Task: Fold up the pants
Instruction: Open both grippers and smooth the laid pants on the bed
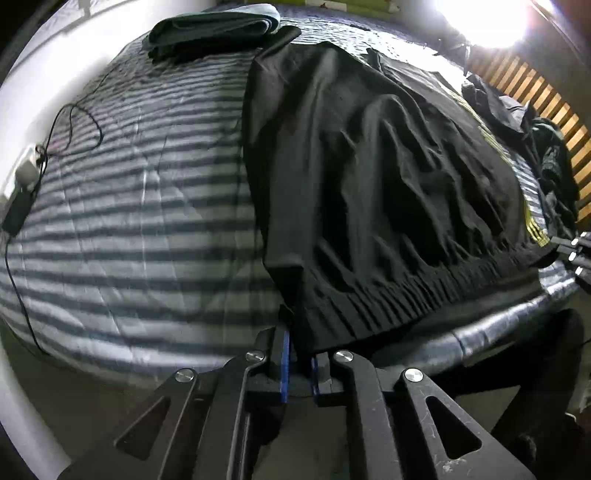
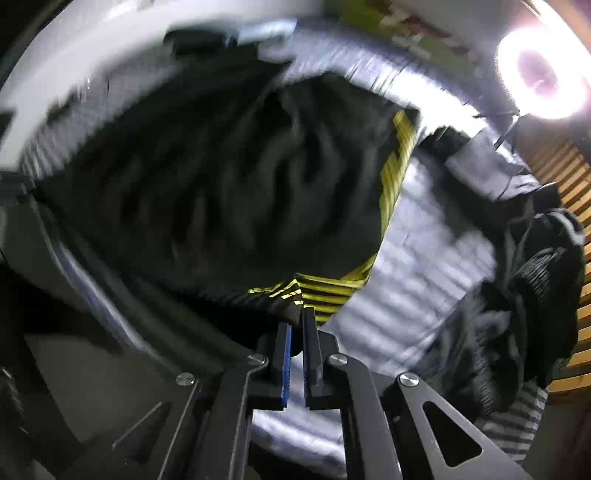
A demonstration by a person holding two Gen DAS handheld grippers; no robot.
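Observation:
Black pants (image 1: 369,177) with yellow side stripes lie spread on a striped bed, waistband toward me. My left gripper (image 1: 300,347) is shut on the waistband's left corner at the bed's near edge. In the right wrist view, which is blurred, the pants (image 2: 229,184) fill the middle and my right gripper (image 2: 297,317) is shut on the waistband corner by the yellow stripes (image 2: 325,288). The right gripper (image 1: 576,251) also shows at the far right edge of the left wrist view, at the other waistband corner.
A folded dark garment (image 1: 210,33) lies at the far end of the striped bedcover (image 1: 129,203). A heap of dark clothes (image 2: 524,280) sits at the right by a slatted wooden panel (image 1: 546,96). A cable and charger (image 1: 26,170) lie at the left. A bright lamp (image 2: 543,74) glares at the top right.

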